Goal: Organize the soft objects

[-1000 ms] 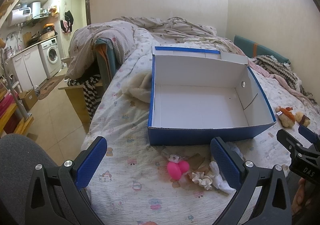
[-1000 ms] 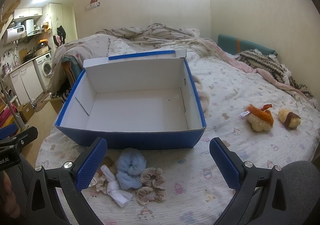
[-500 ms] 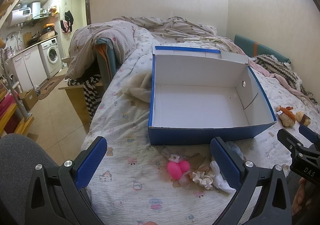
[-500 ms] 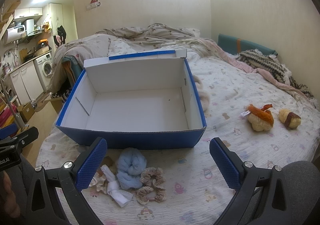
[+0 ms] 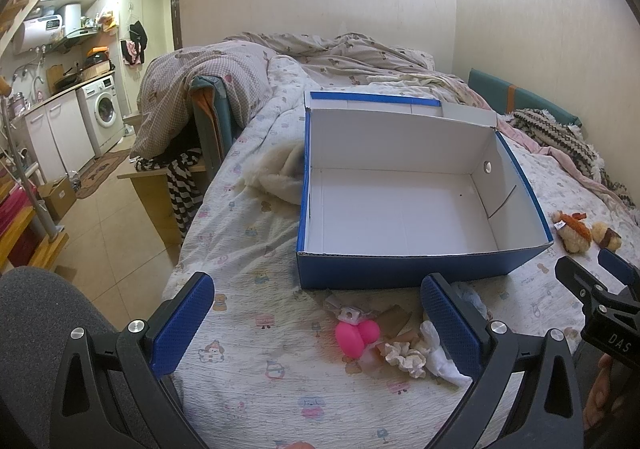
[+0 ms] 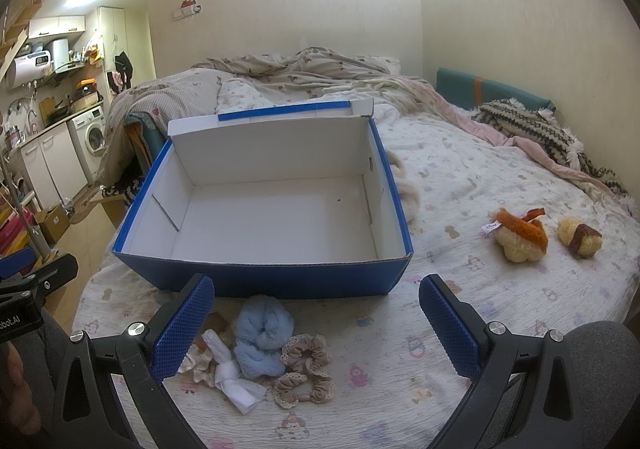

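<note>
The bed (image 6: 460, 169) carries every item. Nothing on it has shifted over the last second; both views are essentially unchanged, so the task has not started and no object has been collected.

The blue box (image 6: 264, 281) sits open near the foot edge of the bed, white interior bare. Judgement: it is the likely container for the soft items.

Two plush toys (image 6: 520, 235) lie toward the right side of the bed, well apart from the box.

A cluster of small items lies along the foot edge, just in front of the box's near wall: a light-blue fluffy scrunchie (image 6: 262, 337), a beige lace scrunchie (image 6: 306, 369), a white knotted cloth (image 6: 236, 377), a cream scrunchie (image 5: 404, 355) and a pink item (image 5: 354, 335).

The left gripper (image 5: 316, 323) hovers over the foot edge, fingers spread wide, holding nothing. The right gripper (image 6: 316, 323) is likewise fully spread and empty, with the blue scrunchie between its fingers but below them.

Judgement: the cluster is the nearest first pick.
</note>
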### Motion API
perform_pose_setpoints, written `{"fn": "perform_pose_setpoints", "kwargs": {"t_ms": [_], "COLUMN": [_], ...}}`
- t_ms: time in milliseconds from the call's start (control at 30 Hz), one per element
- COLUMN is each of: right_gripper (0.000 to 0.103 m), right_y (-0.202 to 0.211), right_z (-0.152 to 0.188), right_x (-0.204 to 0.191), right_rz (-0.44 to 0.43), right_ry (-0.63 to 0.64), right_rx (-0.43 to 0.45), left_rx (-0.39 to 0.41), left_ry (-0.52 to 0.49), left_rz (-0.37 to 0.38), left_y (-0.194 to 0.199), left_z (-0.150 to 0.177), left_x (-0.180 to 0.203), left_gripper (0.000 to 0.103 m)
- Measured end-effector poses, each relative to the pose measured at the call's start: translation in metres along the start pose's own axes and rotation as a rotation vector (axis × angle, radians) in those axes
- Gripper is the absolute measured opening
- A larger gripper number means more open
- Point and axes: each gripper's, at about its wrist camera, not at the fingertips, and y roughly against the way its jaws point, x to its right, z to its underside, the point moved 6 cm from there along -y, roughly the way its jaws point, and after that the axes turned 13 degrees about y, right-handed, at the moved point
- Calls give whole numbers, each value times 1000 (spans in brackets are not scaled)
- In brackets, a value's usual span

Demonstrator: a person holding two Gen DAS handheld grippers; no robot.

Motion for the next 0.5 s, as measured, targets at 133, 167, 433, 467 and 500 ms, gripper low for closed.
{"fn": "perform_pose_setpoints", "kwargs": {"t_ms": [133, 167, 433, 467, 500], "right_gripper": [103, 103, 103, 103, 103], "right_y": [0, 0, -4, -5, -6], "right_z": [0, 0, -2, -3, -4], "right_x": [0, 0, 12, 14, 17], "right_rz": [0, 0, -2, -11, -16], "right_ry": [1, 1, -62, -67, -71], "right_rx": [-1, -2, -31, -38, -43], "left_rx": [8, 5, -18, -30, -40], "left_ry": [3, 2, -12, -17, -20], "left_rz": [-3, -4, -28, -40, -55], "left_y": [1, 1, -4, -6, -10], "left_z": [0, 0, 2, 2, 2], "left_x": [-2, -2, -5, -6, -7], "left_gripper": [103, 103, 103, 103, 103]}}
